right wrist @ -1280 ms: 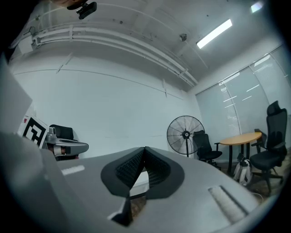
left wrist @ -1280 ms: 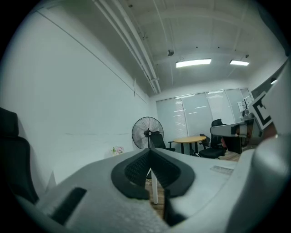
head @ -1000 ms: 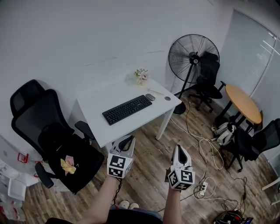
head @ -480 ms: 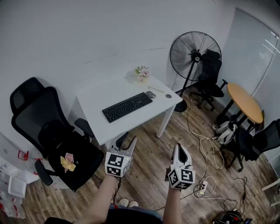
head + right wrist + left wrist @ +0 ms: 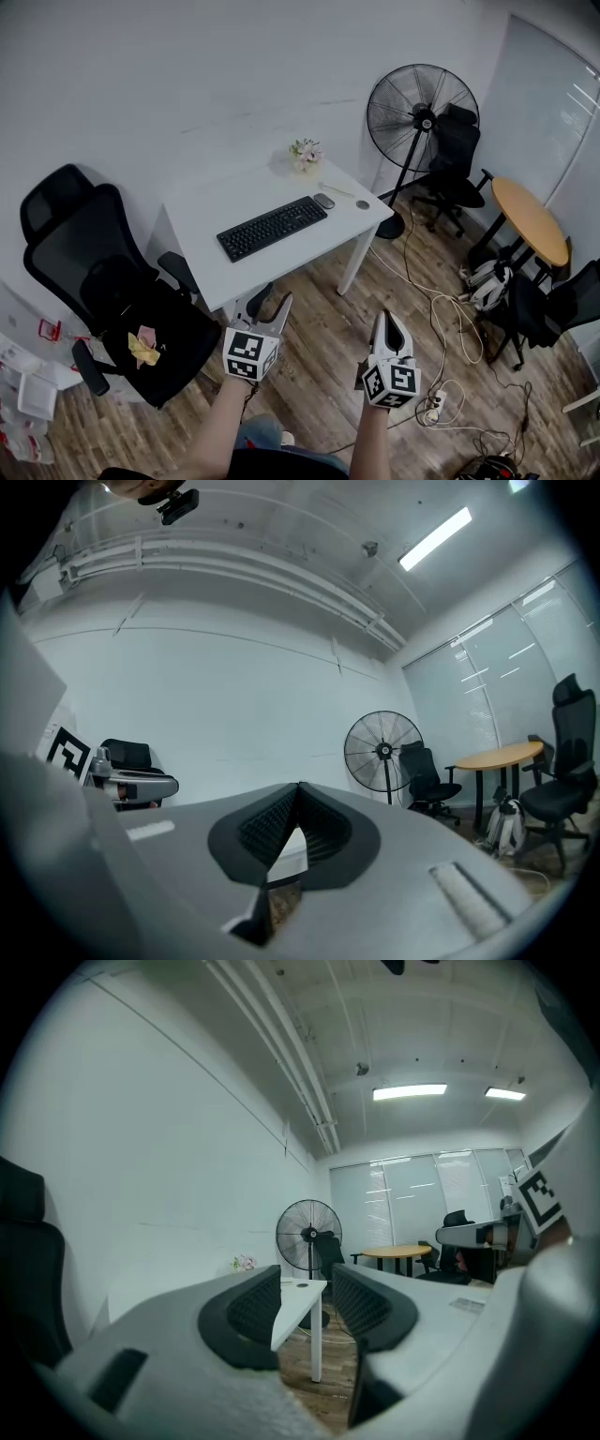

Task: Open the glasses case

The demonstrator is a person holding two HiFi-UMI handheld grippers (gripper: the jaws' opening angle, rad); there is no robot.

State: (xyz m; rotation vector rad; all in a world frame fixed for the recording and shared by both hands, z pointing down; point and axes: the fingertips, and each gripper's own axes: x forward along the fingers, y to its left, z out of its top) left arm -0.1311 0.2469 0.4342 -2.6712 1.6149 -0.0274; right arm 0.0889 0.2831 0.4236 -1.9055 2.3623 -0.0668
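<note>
Left hand-held gripper (image 5: 267, 305), nearly closed a second ago, has just spread its jaws, with nothing between them. Right hand-held gripper (image 5: 387, 319) is pressed together, empty. Both hang over the floor (image 5: 319, 380) at the surface's (image 5: 211, 217) 6 o'clock. Case (image 5: 322, 201) lies at the keyboard's (image 5: 272, 229) 2 o'clock, well apart from both.

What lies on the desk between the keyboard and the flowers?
Nothing: in the head view the desk top between the keyboard and the flowers is bare.
</note>
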